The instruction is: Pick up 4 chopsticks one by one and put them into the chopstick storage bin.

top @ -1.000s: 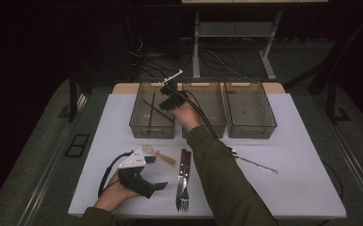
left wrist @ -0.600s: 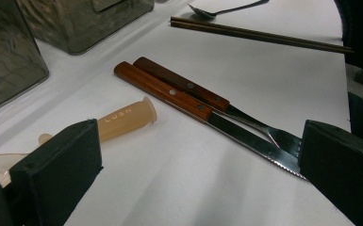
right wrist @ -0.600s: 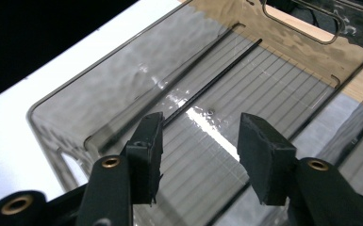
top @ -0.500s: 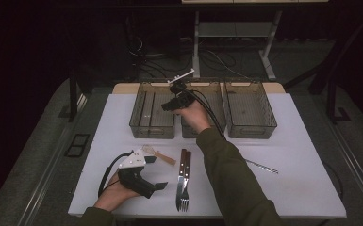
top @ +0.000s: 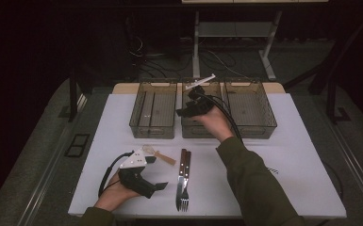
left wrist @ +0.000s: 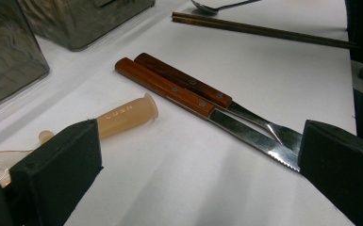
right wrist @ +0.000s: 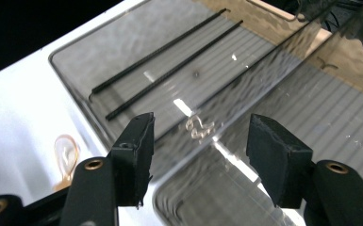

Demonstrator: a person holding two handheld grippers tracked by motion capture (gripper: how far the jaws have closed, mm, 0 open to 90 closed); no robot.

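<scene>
My right gripper (top: 189,108) hangs over the near left corner of the middle clear bin (top: 202,129). Its jaws have just been opening and stand open with nothing between them (right wrist: 200,127). Below it, the left clear bin (right wrist: 99,42) holds two black chopsticks (right wrist: 165,61). My left gripper (top: 156,173) rests on the white table at the front left, open (left wrist: 200,141). It faces a wooden-handled knife (left wrist: 169,89) and fork (left wrist: 188,84) that lie side by side. A translucent plastic spoon (left wrist: 122,115) lies by its left jaw.
A third clear bin (top: 250,108) stands at the back right. A pair of brown chopsticks (left wrist: 264,30) and a metal spoon (left wrist: 212,5) lie farther out on the white table (top: 301,141), partly behind the right sleeve in the high view.
The right hand has carried its gripper rightward from over the left bin to the middle bin, and its jaws have opened. The left hand and gripper have kept still.
</scene>
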